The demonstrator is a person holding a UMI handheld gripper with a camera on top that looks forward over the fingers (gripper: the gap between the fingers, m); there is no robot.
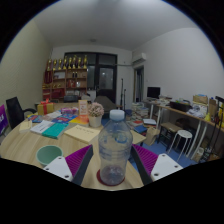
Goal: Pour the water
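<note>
A clear plastic water bottle (115,145) with a white cap stands upright on a red coaster (100,182) on the wooden table (25,145). It is partly filled with water. My gripper (113,152) is open around it. The left magenta pad (80,158) and the right pad (145,158) flank the bottle's lower half, with a narrow gap showing at each side. The bottle rests on its own base between the fingers.
A round green coaster (49,154) lies on the table left of the fingers. Books and papers (55,127), cups and small items crowd the table beyond. A white stool (184,136) and a desk with equipment (185,108) stand to the right; shelves (65,75) line the back wall.
</note>
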